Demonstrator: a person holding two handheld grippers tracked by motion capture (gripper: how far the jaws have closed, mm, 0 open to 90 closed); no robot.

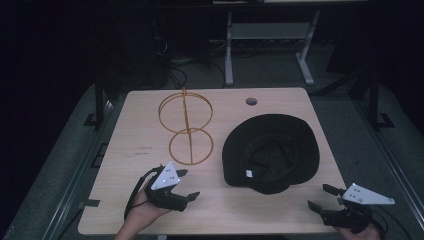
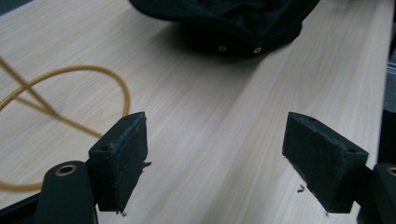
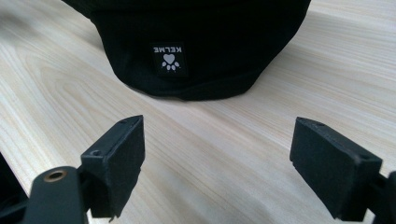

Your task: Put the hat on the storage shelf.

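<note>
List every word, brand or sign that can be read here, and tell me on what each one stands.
"KELME", white letters above a white heart-and-paw sign, on a small black tag on the hat.
Faint dark marks on the table, near the wire stand: too small to read.
White tag on the hat's inside: too small to read.

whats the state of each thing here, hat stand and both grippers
hat: lying upside down on the table, nothing touching it
wire stand: upright, bare, left of the hat
left gripper: open, holding nothing
right gripper: open, holding nothing, aimed at the hat
</note>
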